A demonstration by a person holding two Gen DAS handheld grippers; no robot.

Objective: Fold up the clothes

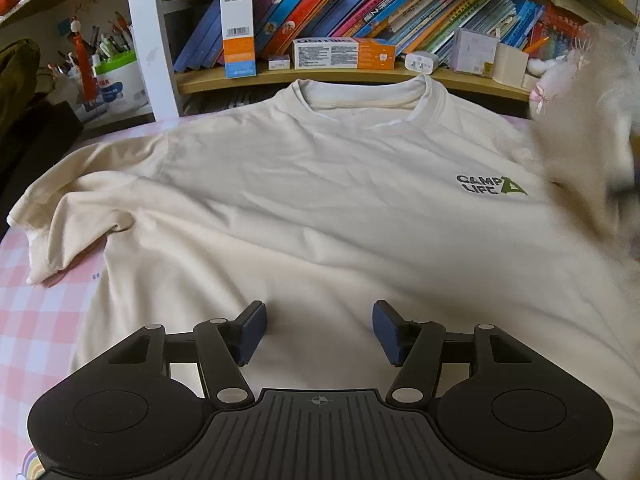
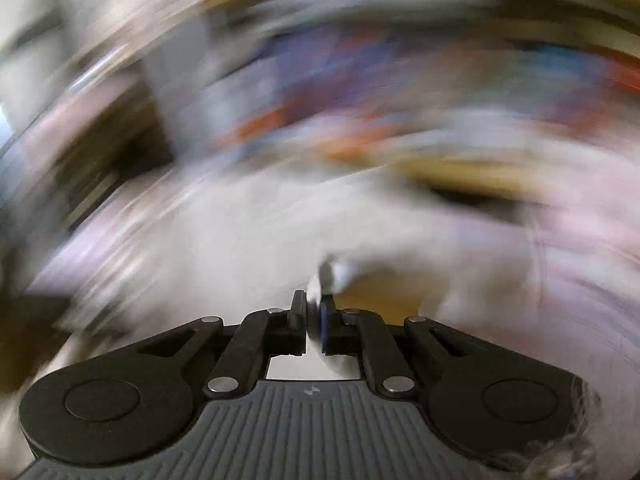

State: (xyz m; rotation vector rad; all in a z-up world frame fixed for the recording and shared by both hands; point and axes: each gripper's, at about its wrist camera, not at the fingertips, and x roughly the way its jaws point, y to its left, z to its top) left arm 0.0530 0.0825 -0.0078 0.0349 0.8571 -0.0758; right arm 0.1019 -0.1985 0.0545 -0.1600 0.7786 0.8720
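Shirt [image 1: 304,200] lies face up, spread flat on the pink checked bed [image 1: 36,300], collar toward the bookshelf [image 1: 340,76]. Step looks like the first side fold: right claw [image 2: 314,314] is clenched on a bit of pale cloth, likely the shirt's right sleeve or edge; right view is all motion blur, so which part can't be told. To fold well: carry the edge across in one straight sweep, keep it low, lay the crease parallel to the shirt's side. Left claw [image 1: 319,330] is released, nothing between the pads, hovering over the lower hem, tilted down toward the cloth. It should pin the body so the shirt doesn't slide.
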